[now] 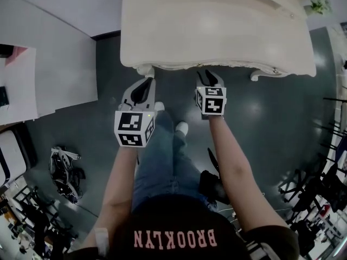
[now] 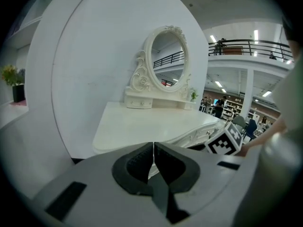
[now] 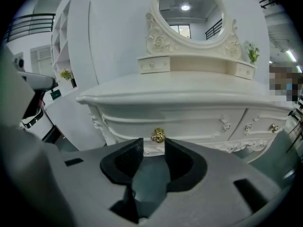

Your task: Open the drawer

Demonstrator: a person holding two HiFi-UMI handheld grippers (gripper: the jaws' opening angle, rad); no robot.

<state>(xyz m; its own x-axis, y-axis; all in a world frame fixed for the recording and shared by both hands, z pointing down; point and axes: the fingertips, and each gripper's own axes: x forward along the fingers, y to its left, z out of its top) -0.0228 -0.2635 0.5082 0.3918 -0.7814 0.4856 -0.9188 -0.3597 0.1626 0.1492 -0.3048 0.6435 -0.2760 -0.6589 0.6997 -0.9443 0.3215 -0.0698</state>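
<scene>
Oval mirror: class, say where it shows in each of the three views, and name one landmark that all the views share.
Head view: not in it.
Left gripper view: the oval mirror is in the upper middle, at the table's back.
Right gripper view: top middle, cut by the edge.
Shared landmark: the white dressing table.

Seen from the head, the room is dim and flat. The cream-white carved wooden dresser top (image 1: 217,31), ahead of the left claw (image 1: 142,85) and right claw (image 1: 209,80), is the brightest surface. The dark grey glossy floor (image 1: 271,123) beside the right claw carries a pale sheen. Both gripper views bow straight lines and darken to black corners. Bright ceiling strip lights (image 2: 255,34) glare high to the right of the left claw. A lamp glints in the oval white-framed mirror (image 3: 199,18) above the right claw, whose near grey body is blurred.
</scene>
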